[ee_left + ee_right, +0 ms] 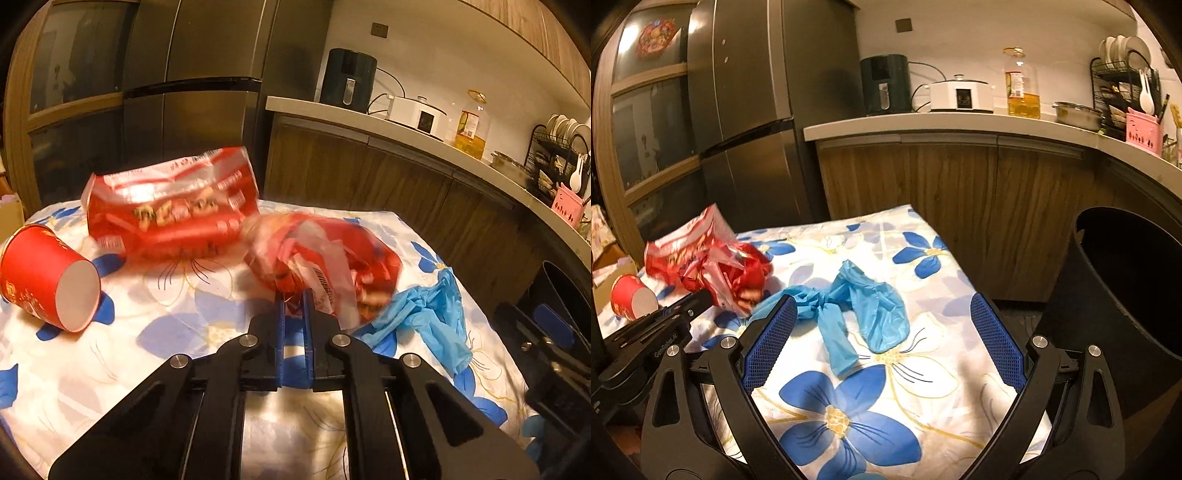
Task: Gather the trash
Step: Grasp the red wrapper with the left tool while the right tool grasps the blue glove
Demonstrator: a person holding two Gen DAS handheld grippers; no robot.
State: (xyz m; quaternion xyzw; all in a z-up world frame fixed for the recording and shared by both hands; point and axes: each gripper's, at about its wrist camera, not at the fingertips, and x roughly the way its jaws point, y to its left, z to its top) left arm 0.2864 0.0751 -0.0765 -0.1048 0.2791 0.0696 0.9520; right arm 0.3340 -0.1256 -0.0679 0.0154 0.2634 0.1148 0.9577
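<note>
My left gripper (294,295) is shut on a crumpled red plastic wrapper (325,258) and holds it just above the flowered tablecloth (166,332); the wrapper is blurred. The wrapper also shows in the right wrist view (738,273). A larger red snack bag (173,206) lies behind it. A red paper cup (48,277) lies on its side at the left. A blue plastic glove (864,306) lies crumpled on the cloth ahead of my right gripper (882,317), which is open and empty. The glove also shows in the left wrist view (428,310).
A black trash bin (1126,295) stands off the table's right edge. Behind are wooden cabinets (942,206) with a counter holding an air fryer (886,85), a cooker, an oil bottle and a dish rack. A dark fridge (746,110) stands at the back left.
</note>
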